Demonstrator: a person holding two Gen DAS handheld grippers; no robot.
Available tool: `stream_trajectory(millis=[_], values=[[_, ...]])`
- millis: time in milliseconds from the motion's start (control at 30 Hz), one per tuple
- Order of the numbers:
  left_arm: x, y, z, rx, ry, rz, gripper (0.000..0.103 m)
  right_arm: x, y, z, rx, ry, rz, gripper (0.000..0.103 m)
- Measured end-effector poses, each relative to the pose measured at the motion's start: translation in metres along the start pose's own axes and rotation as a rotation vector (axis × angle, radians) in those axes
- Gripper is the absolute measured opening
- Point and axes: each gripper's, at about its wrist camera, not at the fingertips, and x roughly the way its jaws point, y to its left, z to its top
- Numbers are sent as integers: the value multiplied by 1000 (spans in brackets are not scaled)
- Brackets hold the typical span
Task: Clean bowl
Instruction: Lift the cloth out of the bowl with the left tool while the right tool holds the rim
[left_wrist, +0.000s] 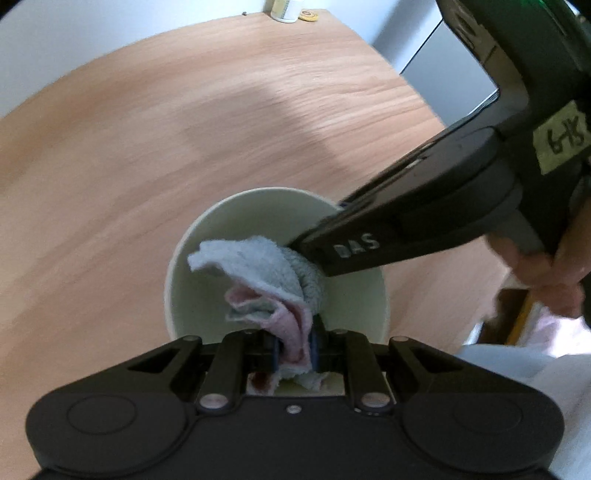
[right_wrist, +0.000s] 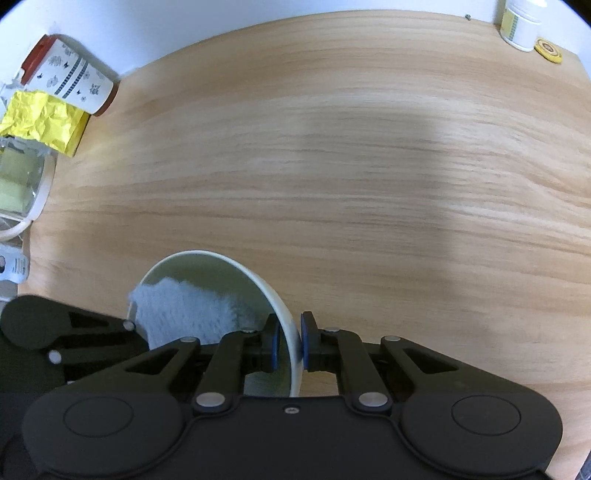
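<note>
A pale green bowl (left_wrist: 192, 258) is tilted above the wooden table (left_wrist: 147, 147). My left gripper (left_wrist: 293, 352) is shut on a grey and pink cloth (left_wrist: 266, 273) that is pushed inside the bowl. My right gripper (right_wrist: 290, 341) is shut on the bowl's rim (right_wrist: 288, 328), one pad inside and one outside. In the left wrist view the right gripper (left_wrist: 314, 247) comes in from the right onto the rim. In the right wrist view the cloth (right_wrist: 184, 306) fills the bowl's left side and the left gripper's body (right_wrist: 55, 343) is at the left.
A patterned cup (right_wrist: 74, 77), a yellow packet (right_wrist: 44, 122) and a clear container (right_wrist: 22, 184) stand at the table's left edge. A white jar (right_wrist: 521, 26) and a yellow disc (right_wrist: 548, 50) are at the far right corner. The table edge (left_wrist: 480, 314) is close at right.
</note>
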Motion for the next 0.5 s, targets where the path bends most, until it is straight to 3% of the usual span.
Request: stream_trajectory(millis=[100,500], values=[[-4,1,-3,11,-27,53,14,1,2,-3,-9,1,-15,16],[-39,-10,-10,98,-87,181,13,0,10,-3,-38,2,-54,16]])
